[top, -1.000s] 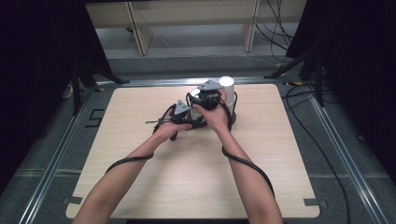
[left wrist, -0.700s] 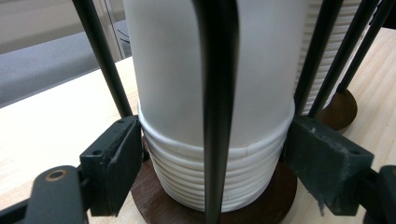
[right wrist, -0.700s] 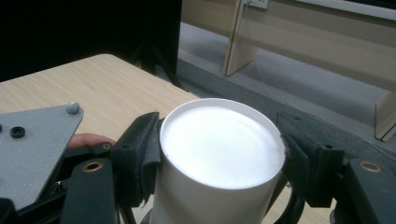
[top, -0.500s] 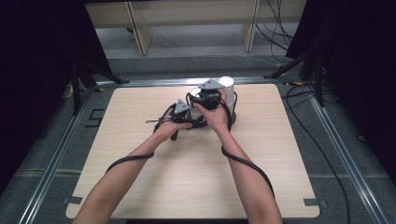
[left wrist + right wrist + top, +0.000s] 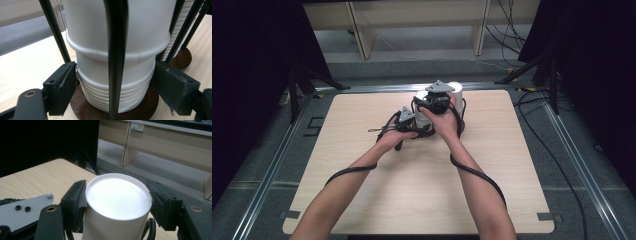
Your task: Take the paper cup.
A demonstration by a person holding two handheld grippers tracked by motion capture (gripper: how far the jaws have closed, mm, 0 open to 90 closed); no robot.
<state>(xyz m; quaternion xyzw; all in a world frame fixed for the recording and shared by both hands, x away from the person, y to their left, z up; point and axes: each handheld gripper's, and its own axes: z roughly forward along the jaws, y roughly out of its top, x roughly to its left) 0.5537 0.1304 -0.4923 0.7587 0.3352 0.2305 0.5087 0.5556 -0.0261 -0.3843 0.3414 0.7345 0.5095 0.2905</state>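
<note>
Left gripper [image 5: 113, 87] clamps the low cup stack [image 5: 115, 97] on its brown base [image 5: 85, 107]; black rods [image 5: 116, 50] cage it. Right gripper [image 5: 117, 207] pinches the top cup [image 5: 117, 197]. Table [image 5: 362, 200] far edge lies just beyond.

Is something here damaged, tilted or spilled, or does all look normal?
Nothing stands out. The stack of white cups stands upright on its brown base among black rods. The left gripper flanks the stack low, the right gripper flanks the top cup. No spill shows.

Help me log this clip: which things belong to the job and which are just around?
In the job:
- top cup
- nested cup stack
- rack base
- left gripper
- right gripper

Just around:
- table
- floor cables
</note>
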